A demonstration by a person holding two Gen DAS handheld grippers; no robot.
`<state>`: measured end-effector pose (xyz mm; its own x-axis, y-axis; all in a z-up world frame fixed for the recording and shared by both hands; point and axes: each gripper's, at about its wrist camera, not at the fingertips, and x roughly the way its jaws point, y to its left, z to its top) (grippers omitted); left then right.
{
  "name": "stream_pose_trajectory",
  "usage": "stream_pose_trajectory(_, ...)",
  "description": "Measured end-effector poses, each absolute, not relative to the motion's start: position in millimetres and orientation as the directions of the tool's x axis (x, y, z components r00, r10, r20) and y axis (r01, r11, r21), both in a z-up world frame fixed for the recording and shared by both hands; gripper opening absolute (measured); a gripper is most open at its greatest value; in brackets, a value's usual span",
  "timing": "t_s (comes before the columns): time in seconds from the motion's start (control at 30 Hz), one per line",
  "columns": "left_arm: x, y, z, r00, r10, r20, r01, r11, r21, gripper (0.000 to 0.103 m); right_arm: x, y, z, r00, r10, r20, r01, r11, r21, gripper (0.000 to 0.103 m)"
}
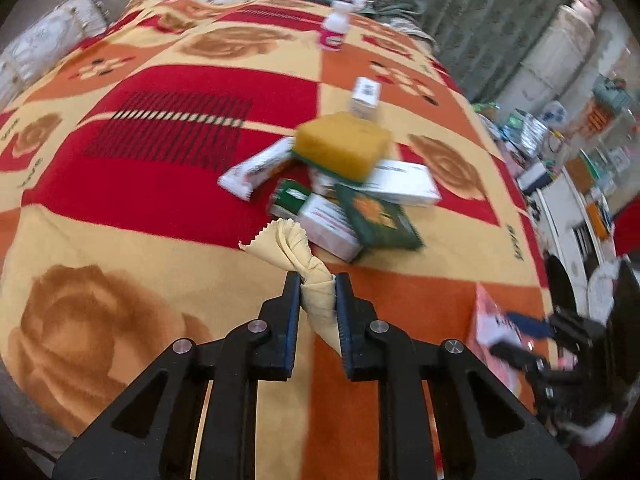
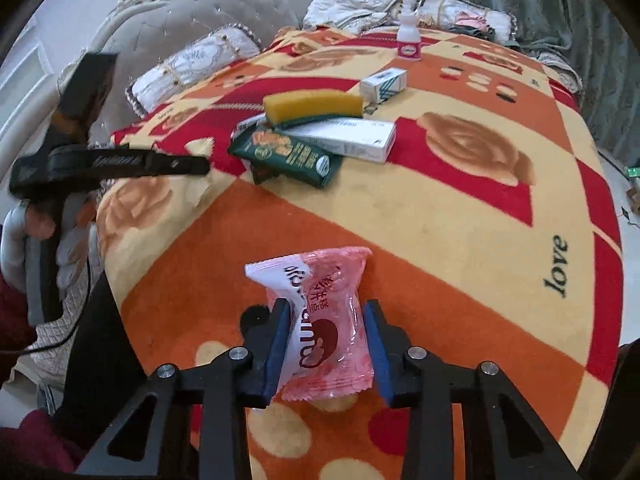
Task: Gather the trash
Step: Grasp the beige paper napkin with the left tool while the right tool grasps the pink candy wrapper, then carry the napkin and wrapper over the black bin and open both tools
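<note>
Both claws have a piece of trash in hand on the bed's patterned blanket (image 2: 460, 208). The left claw (image 1: 318, 300) is clenched on a twisted yellow cloth (image 1: 304, 264), whose free end fans out toward the pile of boxes (image 1: 360, 204) under the yellow sponge (image 1: 344, 144). The right claw (image 2: 326, 344) brackets a pink snack wrapper (image 2: 324, 320); its left pad presses the film, while contact on the right pad looks light. A good lift, in my judgement, means firming that right grip first, then raising both straight up so the cloth's tail clears the boxes without dragging them.
</note>
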<state>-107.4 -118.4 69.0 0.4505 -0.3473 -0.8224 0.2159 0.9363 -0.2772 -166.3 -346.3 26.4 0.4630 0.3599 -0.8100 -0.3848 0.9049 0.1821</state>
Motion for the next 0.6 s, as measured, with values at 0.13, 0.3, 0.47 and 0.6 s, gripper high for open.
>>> stream_pose_trajectory(0.13, -119.5, -137.7, 80.2, 0.447, -0.376, -0.812, 0.275, 0.921, -0.275, 0.015, -167.4, -354.4, 34.7, 0.488, 0.357, -0.797, -0.362, 0.913, 0.187, 0.035)
stream_pose_trajectory(0.3, -126.3, -171.4, 86.9, 0.424, -0.415, -0.805, 0.347, 0.896, -0.279, 0.015, -175.5, -367.3, 47.0, 0.528, 0.336, -0.780, -0.339, 0.926, 0.169, 0.034)
stream_pose_trajectory(0.47, -131.7, -212.9, 91.4, 0.394, -0.455, -0.799, 0.419, 0.862, -0.284, 0.015, -181.9, -391.3, 55.5, 0.561, 0.309, -0.768, -0.287, 0.943, 0.170, 0.034)
stream_pose_trajectory(0.6, -136.1, -245.7, 94.5, 0.373, -0.481, -0.793, 0.472, 0.834, -0.284, 0.015, -189.5, -417.2, 60.9, 0.591, 0.273, -0.759, -0.228, 0.959, 0.167, 0.034)
